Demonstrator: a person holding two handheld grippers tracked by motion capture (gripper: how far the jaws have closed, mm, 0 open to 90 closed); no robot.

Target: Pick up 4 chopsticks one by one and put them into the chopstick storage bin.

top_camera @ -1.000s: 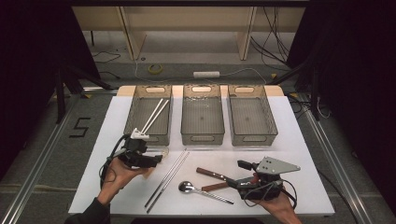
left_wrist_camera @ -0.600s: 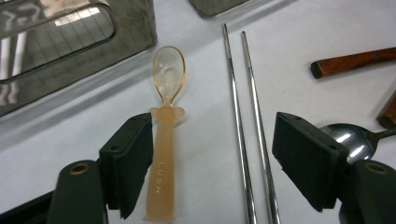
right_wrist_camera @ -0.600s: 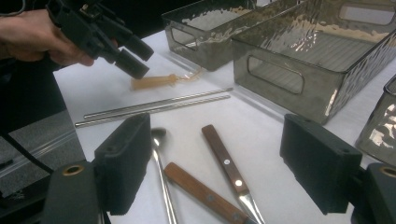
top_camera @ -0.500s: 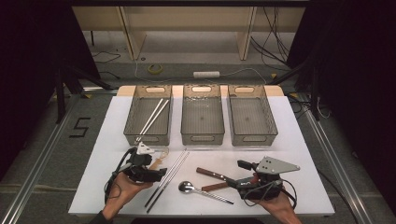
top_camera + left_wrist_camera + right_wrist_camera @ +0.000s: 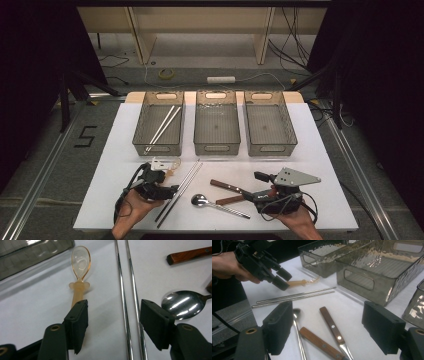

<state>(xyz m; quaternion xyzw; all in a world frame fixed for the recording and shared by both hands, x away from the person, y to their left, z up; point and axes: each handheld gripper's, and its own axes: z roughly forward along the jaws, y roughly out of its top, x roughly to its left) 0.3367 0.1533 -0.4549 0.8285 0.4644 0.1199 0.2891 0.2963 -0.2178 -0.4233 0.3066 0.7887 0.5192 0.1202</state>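
In the high view, the pair of metal chopsticks point(image 5: 186, 181) lay slantwise on the white bench point(image 5: 120, 145), in front of the left bin point(image 5: 158, 149) that already held two white chopsticks point(image 5: 163, 127). The left gripper point(image 5: 171, 189) was down at their near half, with an amber plastic spoon point(image 5: 170, 166) just beside it. The right gripper point(image 5: 253, 187) sat well apart by the knives point(image 5: 227, 186) and a steel spoon point(image 5: 220, 205). In the left gripper view, the left gripper point(image 5: 113, 325) had just been closing its fingers point(image 5: 78, 322). They stood part-way in, not yet pressing, with the metal chopsticks point(image 5: 122, 302) running between them. The amber plastic spoon point(image 5: 80, 262) ended behind the left finger. The rods looked thin, stiff, smooth and light, so they would likely be slippery and apt to roll or scissor apart. A square pinch across both, near the middle of their length, would probably keep them level. A grip near one end would risk them swinging down. In the right gripper view, the right gripper point(image 5: 334, 330) held its fingers released and wide, gripping nothing, above the knives point(image 5: 332, 327). Farther off, the left gripper point(image 5: 280, 277) hovered just over the metal chopsticks point(image 5: 294, 296).
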